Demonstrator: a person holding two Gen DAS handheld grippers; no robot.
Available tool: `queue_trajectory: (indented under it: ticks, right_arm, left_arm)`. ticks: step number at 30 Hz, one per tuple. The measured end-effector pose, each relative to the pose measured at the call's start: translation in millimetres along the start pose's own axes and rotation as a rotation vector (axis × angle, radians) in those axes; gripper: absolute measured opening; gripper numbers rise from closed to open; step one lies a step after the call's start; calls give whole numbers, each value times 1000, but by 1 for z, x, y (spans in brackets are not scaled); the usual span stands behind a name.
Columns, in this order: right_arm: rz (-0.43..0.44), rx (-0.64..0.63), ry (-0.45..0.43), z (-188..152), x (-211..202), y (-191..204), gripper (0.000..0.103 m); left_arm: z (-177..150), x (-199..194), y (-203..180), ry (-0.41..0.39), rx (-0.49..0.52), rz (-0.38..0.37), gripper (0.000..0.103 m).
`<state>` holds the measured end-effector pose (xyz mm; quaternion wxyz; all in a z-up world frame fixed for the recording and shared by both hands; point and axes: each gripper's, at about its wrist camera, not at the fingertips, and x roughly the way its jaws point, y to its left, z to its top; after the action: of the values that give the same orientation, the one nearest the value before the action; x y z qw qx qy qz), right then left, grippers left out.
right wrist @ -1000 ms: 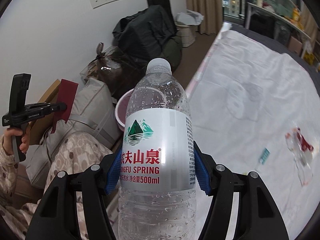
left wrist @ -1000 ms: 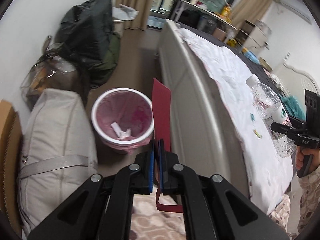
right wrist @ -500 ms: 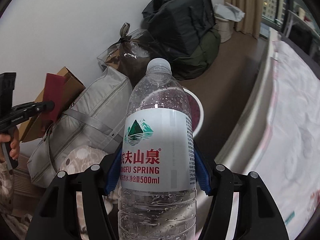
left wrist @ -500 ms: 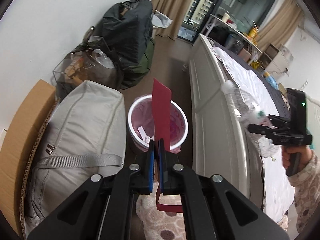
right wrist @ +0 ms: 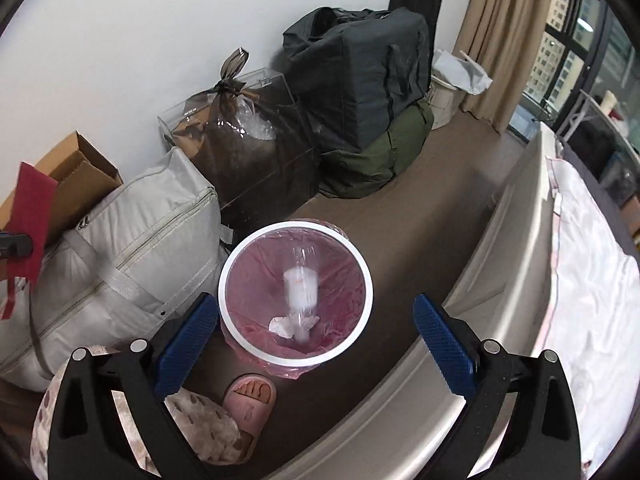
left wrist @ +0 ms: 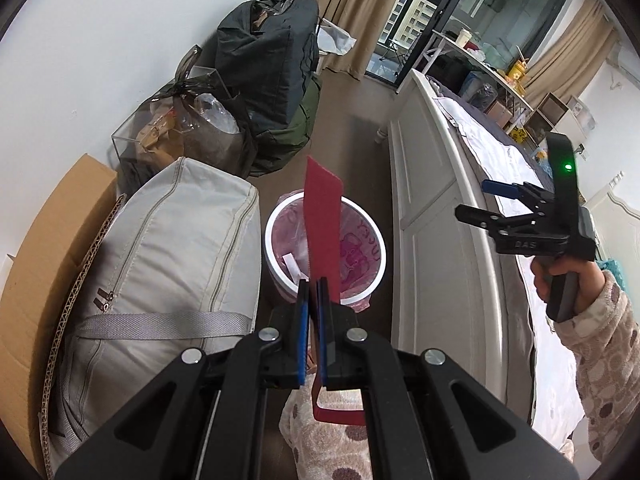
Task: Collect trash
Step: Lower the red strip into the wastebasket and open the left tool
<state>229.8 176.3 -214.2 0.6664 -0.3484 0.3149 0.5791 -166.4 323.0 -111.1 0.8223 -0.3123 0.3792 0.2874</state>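
The thin, light red card [left wrist: 322, 216] is clamped at its lower part by the left gripper [left wrist: 312, 300] above the bin's rim [left wrist: 272, 216]; it is judged to bend easily. The right gripper [right wrist: 312, 332] is spread apart over the blurred bottle [right wrist: 301, 286].

"das" on right gripper [left wrist: 516, 216]

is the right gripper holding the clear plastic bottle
No, the right gripper is open and empty, and the blurred clear plastic bottle is inside the pink-lined white bin.

Blurred bottle [right wrist: 301, 288] — inside bin [right wrist: 256, 350]
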Motion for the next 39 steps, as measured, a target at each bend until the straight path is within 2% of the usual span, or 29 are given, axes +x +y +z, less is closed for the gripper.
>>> queue_trajectory:
  ticks: [12, 22, 26, 34, 39]
  right_arm:
    - [-3, 107, -44, -40, -59, -30, 96]
    - [-99, 155, -70, -85, -111, -53, 96]
    - [-145, 198, -72, -101, -126, -63, 96]
    - [-203, 361, -94, -161, -171, -73, 96]
    - [-299, 441, -79, -207, -200, -66, 96]
  left_arm:
    - [11, 13, -29, 11, 73, -29, 4]
    - [41, 56, -65, 42, 165, -61, 4]
    - [57, 88, -70, 98, 166, -108, 4]
    - [83, 182, -67, 179, 169, -67, 4]
    - [96, 247, -66, 214, 198, -23, 4]
